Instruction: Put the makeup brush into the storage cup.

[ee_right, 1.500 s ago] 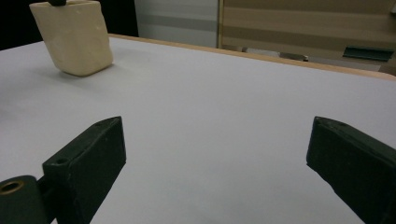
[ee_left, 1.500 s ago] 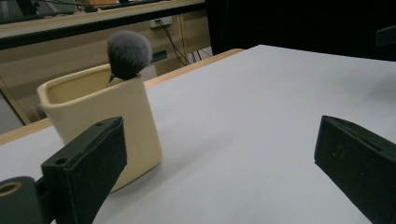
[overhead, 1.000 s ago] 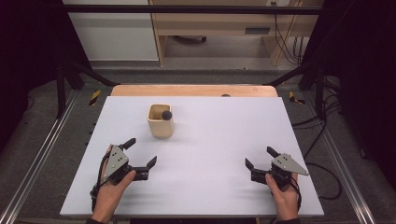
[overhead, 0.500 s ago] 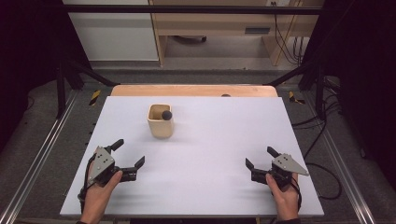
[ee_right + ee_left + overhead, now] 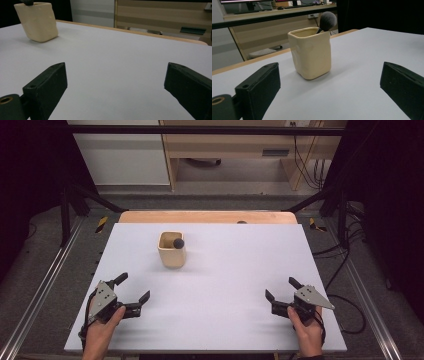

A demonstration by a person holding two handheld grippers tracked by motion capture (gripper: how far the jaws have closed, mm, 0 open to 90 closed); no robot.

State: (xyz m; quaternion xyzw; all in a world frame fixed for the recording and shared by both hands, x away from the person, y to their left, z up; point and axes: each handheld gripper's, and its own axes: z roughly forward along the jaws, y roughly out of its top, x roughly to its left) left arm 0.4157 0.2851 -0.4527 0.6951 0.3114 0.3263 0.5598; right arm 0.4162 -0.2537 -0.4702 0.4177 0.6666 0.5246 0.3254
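A cream square cup [image 5: 172, 251] [image 5: 310, 52] [image 5: 37, 21] stands upright on the white table [image 5: 240, 270], left of centre and toward the back. A makeup brush with a dark fluffy head [image 5: 178, 242] [image 5: 327, 21] sticks out of the cup's right side. Near the front left corner my left gripper [image 5: 132, 288] rests open and empty, well short of the cup. At the front right my right gripper [image 5: 281, 289] is open too, with only bare table between its jaws [image 5: 117, 82].
A wooden strip [image 5: 207, 217] runs along the table's far edge. Beyond it stand a wooden desk [image 5: 235, 145] and cables on the floor. Metal rails [image 5: 45, 280] flank the table on both sides.
My left gripper has drawn back toward the front left corner of the table. The right gripper, the cup and the brush have stayed put.
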